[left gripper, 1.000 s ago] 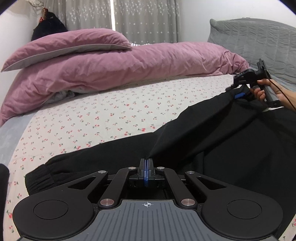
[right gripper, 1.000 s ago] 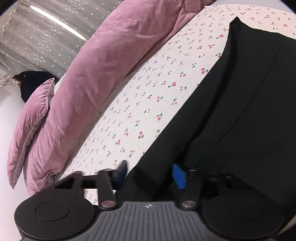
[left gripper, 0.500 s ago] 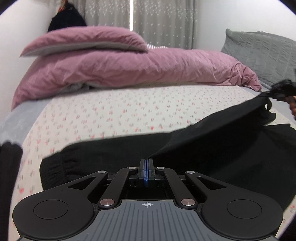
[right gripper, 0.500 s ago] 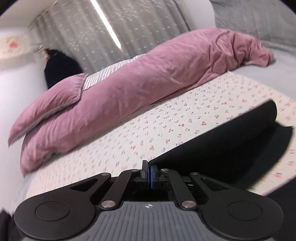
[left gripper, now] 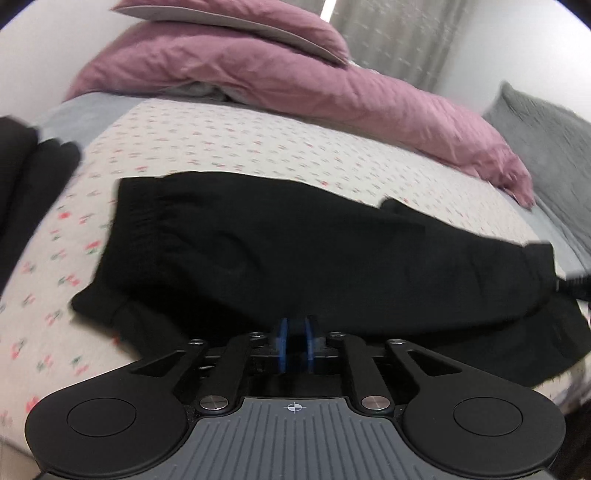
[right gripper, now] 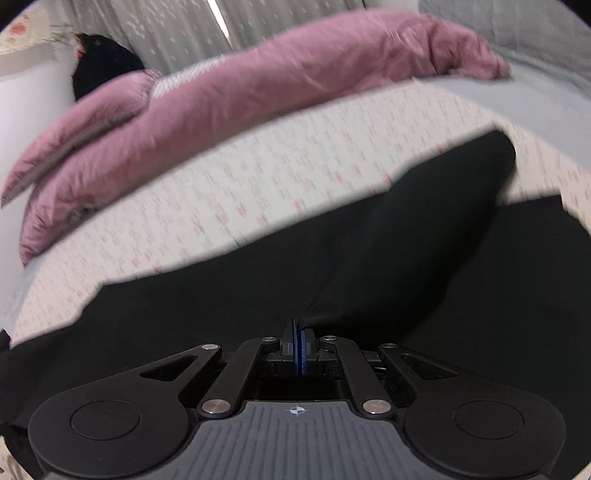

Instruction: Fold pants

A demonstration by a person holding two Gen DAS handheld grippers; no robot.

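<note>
Black pants point(left gripper: 295, 251) lie across the cherry-print bed sheet point(left gripper: 229, 147), one layer doubled over the other, the elastic cuff end at the left. My left gripper point(left gripper: 295, 328) sits at the near edge of the pants with its blue pads slightly apart, black cloth at their tips. In the right wrist view the pants point(right gripper: 369, 266) fill the lower half. My right gripper point(right gripper: 298, 332) is shut on a fold of the black cloth, which rises from its pads. The right gripper's tip shows at the right edge of the left wrist view point(left gripper: 576, 290).
A pink duvet point(left gripper: 295, 85) and pink pillow point(left gripper: 236, 18) lie along the far side of the bed. A grey quilted pillow point(left gripper: 546, 122) is at the right. Dark folded clothes point(left gripper: 26, 177) sit at the left edge. Curtains point(right gripper: 166, 33) hang behind.
Both grippers have carried the upper layer of the pants toward the near edge, folding it over. The left gripper's pads have parted slightly. The right gripper closed on the cloth a second ago.
</note>
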